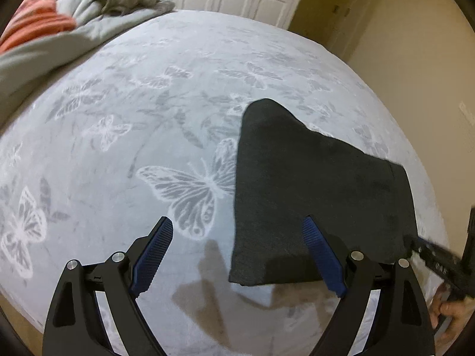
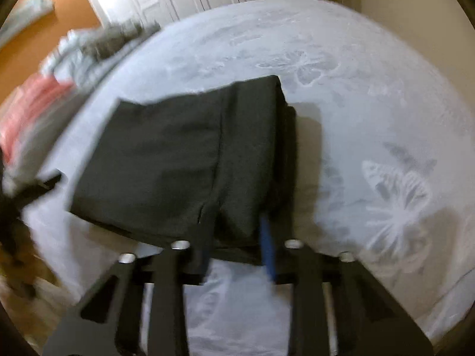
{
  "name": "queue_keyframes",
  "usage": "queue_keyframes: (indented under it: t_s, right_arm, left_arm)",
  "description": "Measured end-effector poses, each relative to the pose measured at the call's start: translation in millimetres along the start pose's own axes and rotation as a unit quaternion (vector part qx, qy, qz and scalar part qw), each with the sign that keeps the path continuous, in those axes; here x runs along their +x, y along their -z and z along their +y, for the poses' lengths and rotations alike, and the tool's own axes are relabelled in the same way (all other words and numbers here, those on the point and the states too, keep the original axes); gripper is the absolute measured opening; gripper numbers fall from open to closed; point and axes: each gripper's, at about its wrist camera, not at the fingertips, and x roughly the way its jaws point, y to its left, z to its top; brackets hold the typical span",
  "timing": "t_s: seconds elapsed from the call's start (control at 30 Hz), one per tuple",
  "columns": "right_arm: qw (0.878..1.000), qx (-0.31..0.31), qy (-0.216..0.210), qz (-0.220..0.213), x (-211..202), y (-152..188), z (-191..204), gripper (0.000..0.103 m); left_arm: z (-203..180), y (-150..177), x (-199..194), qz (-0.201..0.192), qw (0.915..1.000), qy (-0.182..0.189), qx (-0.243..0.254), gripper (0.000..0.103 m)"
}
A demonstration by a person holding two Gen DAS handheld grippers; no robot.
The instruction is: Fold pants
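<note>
Covering the bed (image 1: 148, 95), a butterfly-print blanket (image 1: 184, 184) under dark folded pants (image 1: 311, 195).

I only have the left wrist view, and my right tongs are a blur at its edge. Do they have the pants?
Observer: Yes. The right tongs pinch the near edge of the pants.
Operator: Are the pants lying flat?
Observer: No. They cast a shadow on the bed past their right side, so that side looks lifted.
Operator: Is the fold tidy?
Observer: Not quite. Lower layers peek out along that right side.
</note>
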Motion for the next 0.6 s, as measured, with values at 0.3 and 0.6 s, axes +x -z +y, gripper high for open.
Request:
queue_keyframes:
  t_s: [0.3, 0.6]
  right_arm:
    - [0.998, -0.01, -0.031, -0.058, -52, -22, 12, 0.01]
    - [0.998, 0.039, 0.018, -0.045, -32, -31, -14, 0.062]
  left_arm:
    - [0, -10, -6, -0.013, 0.9998, 0.007, -0.009, 0.087]
    - [-14, -4, 2, 0.004, 0.9999, 0.009, 0.007, 0.087]
